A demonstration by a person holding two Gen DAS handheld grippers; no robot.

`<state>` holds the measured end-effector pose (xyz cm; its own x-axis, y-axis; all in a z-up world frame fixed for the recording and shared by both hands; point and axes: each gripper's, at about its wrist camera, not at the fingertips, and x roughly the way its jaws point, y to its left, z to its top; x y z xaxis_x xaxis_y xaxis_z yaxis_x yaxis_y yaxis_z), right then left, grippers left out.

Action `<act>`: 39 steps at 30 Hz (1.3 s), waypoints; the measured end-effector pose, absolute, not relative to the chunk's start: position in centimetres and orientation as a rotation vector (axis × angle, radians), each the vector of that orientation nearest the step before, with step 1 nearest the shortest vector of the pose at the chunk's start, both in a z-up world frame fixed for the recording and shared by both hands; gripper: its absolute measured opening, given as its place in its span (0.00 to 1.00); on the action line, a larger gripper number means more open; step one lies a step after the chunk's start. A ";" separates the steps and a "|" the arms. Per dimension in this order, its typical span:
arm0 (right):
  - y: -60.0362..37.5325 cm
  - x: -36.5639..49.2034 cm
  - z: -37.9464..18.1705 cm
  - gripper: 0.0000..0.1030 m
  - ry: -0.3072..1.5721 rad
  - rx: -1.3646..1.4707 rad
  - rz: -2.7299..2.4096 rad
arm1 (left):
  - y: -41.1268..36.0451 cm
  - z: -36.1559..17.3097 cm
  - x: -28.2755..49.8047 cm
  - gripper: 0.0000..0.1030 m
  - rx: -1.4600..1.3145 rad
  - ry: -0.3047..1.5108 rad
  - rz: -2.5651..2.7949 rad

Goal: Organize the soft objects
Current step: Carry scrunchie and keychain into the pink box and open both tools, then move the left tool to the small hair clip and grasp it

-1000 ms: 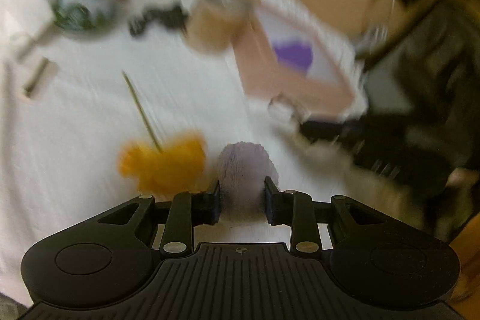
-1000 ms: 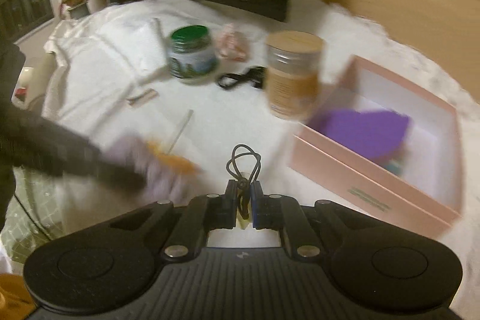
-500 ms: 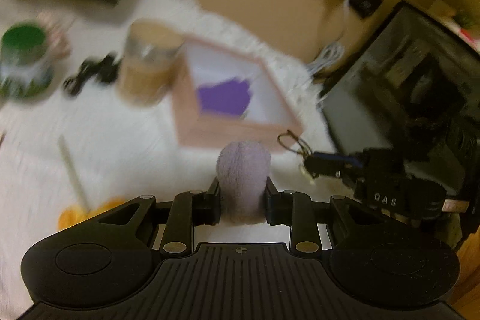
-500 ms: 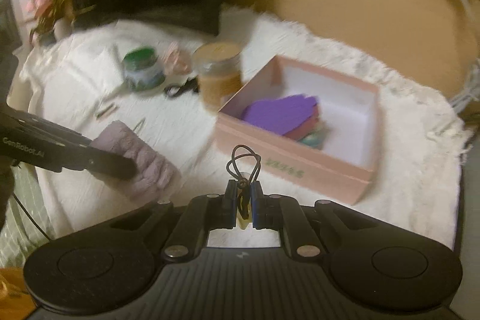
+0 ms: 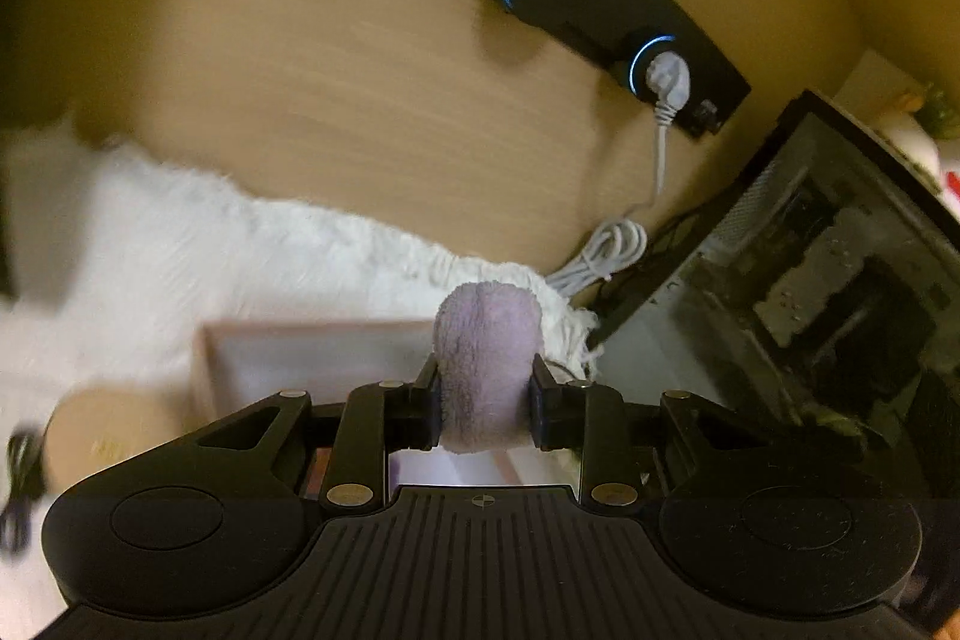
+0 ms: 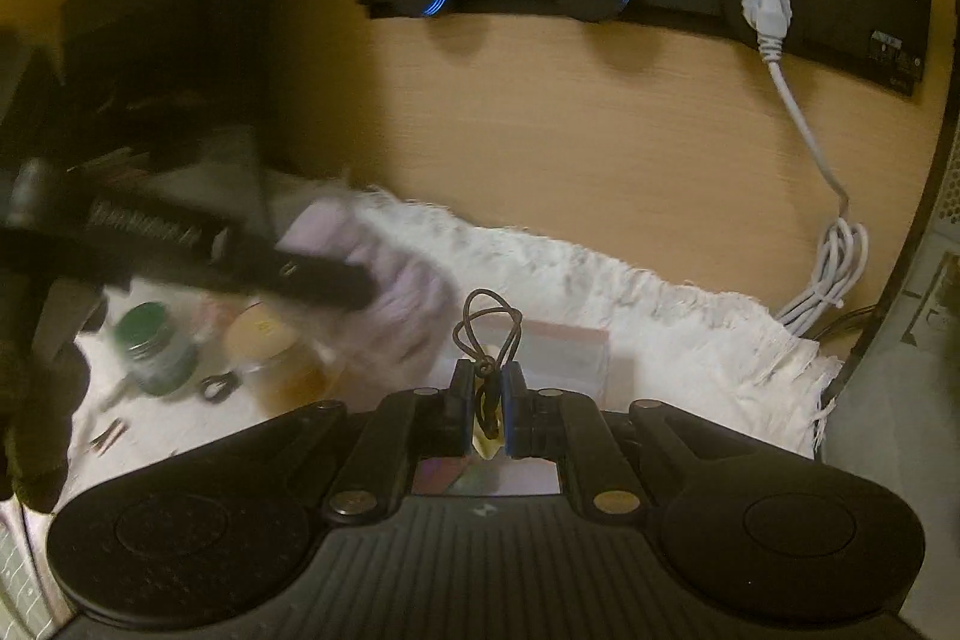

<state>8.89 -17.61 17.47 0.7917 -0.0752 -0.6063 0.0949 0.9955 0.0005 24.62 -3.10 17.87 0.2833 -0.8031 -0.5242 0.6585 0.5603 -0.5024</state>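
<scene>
Both grippers have lifted toward the pink box (image 5: 312, 346): the left gripper (image 5: 485, 394), jaws easing apart, carries the lilac towel roll (image 5: 487, 358), while the right gripper (image 6: 485, 409) stays clenched on the dark cord loop (image 6: 489, 322).

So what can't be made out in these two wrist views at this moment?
- Pink box, left wrist view: its inside is hidden behind the left hand-held gripper and the lilac towel.
- Same towel, right wrist view: motion blur smears its shape.
- Small item under the dark cord loop in the right hand-held gripper: mostly hidden by the pads.
- Green-lidded jar: label blurred.
</scene>
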 end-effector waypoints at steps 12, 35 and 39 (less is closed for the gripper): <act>-18.5 9.9 9.8 0.49 0.839 0.011 -0.179 | -11.5 8.1 26.7 0.40 0.186 0.937 -0.805; -10.5 5.2 8.8 0.66 0.766 -0.059 0.029 | 9.5 10.6 16.8 0.38 -0.149 0.712 -0.581; -8.7 5.2 7.9 0.67 0.807 -0.073 0.083 | 14.9 8.4 15.2 0.38 -0.180 0.777 -0.471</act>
<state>5.23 -8.73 7.92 0.6884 0.0464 -0.7239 -0.1021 0.9942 -0.0333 15.22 14.93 8.35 0.6162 -0.4712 -0.6311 0.3411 0.8819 -0.3255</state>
